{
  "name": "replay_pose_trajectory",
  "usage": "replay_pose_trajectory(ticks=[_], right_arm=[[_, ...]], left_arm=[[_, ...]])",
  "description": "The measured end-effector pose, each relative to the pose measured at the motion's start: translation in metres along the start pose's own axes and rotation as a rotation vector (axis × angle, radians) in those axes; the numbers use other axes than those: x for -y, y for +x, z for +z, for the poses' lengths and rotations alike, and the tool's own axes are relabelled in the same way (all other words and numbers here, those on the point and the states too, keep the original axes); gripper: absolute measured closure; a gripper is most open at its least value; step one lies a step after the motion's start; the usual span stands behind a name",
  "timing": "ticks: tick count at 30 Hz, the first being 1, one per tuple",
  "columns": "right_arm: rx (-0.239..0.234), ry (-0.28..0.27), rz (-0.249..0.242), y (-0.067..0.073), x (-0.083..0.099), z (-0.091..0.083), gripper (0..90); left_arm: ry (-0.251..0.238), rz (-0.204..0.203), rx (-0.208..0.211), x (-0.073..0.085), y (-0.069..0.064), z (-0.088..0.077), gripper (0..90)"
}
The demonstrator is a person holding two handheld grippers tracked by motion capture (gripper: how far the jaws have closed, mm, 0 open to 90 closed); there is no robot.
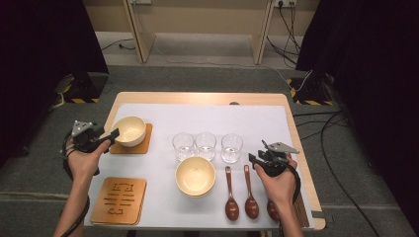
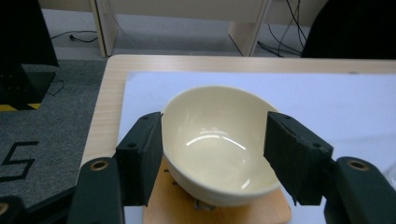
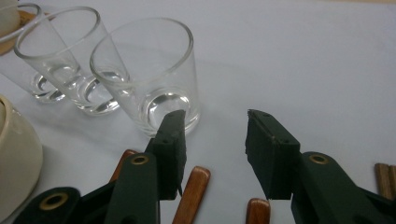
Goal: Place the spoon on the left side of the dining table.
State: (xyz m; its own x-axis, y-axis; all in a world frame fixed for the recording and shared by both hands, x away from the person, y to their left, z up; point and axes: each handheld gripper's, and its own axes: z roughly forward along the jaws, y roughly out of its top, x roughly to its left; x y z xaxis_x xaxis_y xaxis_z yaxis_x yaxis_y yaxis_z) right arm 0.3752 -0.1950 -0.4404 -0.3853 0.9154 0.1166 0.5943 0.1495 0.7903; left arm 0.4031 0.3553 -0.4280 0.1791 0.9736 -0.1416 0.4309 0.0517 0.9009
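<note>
Left gripper (image 1: 112, 135) is sitting at the left of the high view, level with the bowl (image 1: 129, 130) that is resting on a wooden coaster (image 1: 132, 146). In the left gripper view the jaws are standing apart on either side of the bowl (image 2: 219, 144), one pad by each flank of its wall; whether the pads are touching the wall cannot be told, and the bowl is resting flat on the coaster (image 2: 219, 212).

Right gripper (image 1: 253, 160) is hanging at the right of the high view, just right of the nearest of three glasses (image 1: 231, 147) standing in a row at mid-frame. In the right gripper view the jaws are standing apart with nothing between them, over bare white surface (image 3: 303, 65); the nearest glass (image 3: 149, 70) is sitting in the upper left of that frame, just beyond the left pad.

A second bowl (image 1: 195, 176) is sitting in the lower middle of the high view, below the glasses. Two brown spoons (image 1: 241, 195) are lying just right of it, handles pointing up the frame, with a third partly hidden under the right hand (image 1: 279, 182). Another wooden coaster (image 1: 119, 200) is lying at lower left, below the left hand (image 1: 85, 159).
</note>
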Motion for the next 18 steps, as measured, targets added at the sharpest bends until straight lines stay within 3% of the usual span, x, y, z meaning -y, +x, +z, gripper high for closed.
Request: replay_pose_trajectory(ticks=[6, 12, 15, 18], right_arm=[[0.008, 0.123, 0.026, 0.0, 0.005, 0.004, 59.8], [0.016, 0.169, 0.05, 0.0, 0.008, 0.003, 60.4], [0.01, 0.227, 0.07, 0.003, 0.009, 0.006, 62.0], [0.002, 0.251, 0.083, 0.006, 0.009, 0.008, 63.2]], left_arm=[[-0.02, -0.004, 0.002, 0.011, -0.003, -0.014, 35.4], [-0.011, 0.003, 0.006, 0.024, -0.004, -0.022, 35.4], [-0.009, -0.025, 0.006, 0.029, -0.001, -0.022, 35.2], [-0.002, -0.029, 0.007, 0.032, -0.001, -0.021, 35.3]])
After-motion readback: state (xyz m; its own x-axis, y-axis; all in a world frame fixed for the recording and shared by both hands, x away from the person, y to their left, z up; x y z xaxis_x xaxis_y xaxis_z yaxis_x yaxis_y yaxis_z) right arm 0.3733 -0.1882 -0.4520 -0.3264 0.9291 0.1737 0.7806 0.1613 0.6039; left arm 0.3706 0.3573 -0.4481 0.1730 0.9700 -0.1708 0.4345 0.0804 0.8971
